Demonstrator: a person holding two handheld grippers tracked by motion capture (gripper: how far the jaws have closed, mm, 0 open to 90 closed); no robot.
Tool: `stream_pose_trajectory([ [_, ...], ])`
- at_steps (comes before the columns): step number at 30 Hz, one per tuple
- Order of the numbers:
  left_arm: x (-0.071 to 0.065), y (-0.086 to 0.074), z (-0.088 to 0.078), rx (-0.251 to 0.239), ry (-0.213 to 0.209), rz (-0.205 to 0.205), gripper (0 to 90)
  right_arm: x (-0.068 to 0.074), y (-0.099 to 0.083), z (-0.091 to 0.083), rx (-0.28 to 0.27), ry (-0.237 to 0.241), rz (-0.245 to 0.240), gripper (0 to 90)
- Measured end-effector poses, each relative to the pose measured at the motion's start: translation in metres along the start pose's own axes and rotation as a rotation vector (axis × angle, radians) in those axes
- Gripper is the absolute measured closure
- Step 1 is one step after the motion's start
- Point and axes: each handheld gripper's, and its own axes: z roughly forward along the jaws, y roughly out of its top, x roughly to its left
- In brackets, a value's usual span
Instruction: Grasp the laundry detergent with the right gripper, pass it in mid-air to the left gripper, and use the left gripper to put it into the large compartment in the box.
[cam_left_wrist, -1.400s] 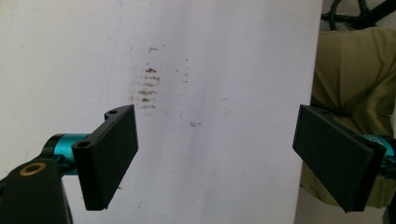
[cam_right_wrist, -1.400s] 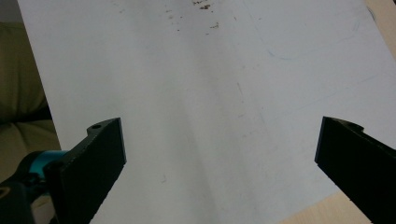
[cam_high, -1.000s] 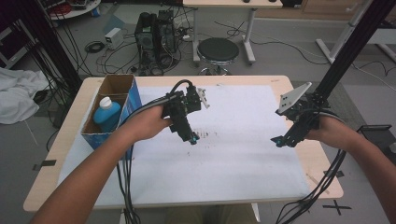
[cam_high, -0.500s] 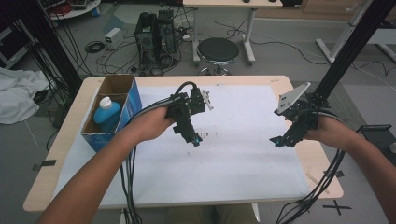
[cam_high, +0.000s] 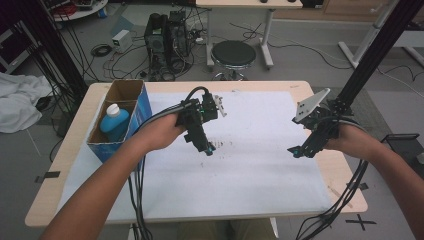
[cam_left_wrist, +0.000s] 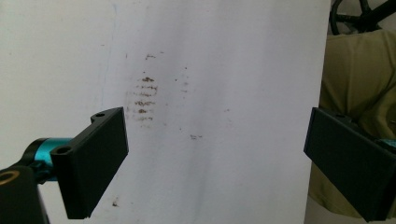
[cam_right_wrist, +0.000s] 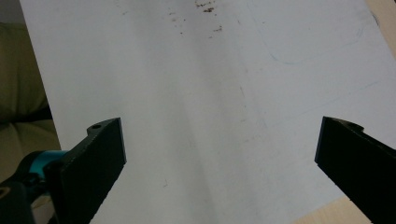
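My left gripper (cam_high: 207, 148) hovers over the middle of a white sheet (cam_high: 260, 165) that covers the table, its jaws wide apart with nothing between them (cam_left_wrist: 217, 163). Below it the sheet carries a patch of brown smudges (cam_left_wrist: 144, 95), also seen as dark specks (cam_high: 220, 145) beside the jaw tips. My right gripper (cam_high: 296, 150) hangs over the sheet's right part, open and empty as well (cam_right_wrist: 219, 168). More brown specks (cam_right_wrist: 205, 7) lie far ahead of its jaws.
A blue cardboard box (cam_high: 132, 112) stands at the table's left edge with a blue bottle (cam_high: 114, 122) inside. Black cables (cam_high: 140, 180) trail from both grippers toward the front edge. A black stool (cam_high: 235, 52) and computer gear stand on the floor behind the table.
The left gripper has drifted slightly right and forward over the smudges. The right gripper has stayed where it was.
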Motion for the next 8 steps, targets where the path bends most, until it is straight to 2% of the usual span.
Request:
stream_pose_trajectory([
  [8, 0.0018, -0.0036, -0.0035, 0.011, 0.0, -0.005, 6.4, 0.0012, 0.0004, -0.0002, 0.008, -0.002, 0.001, 0.9],
])
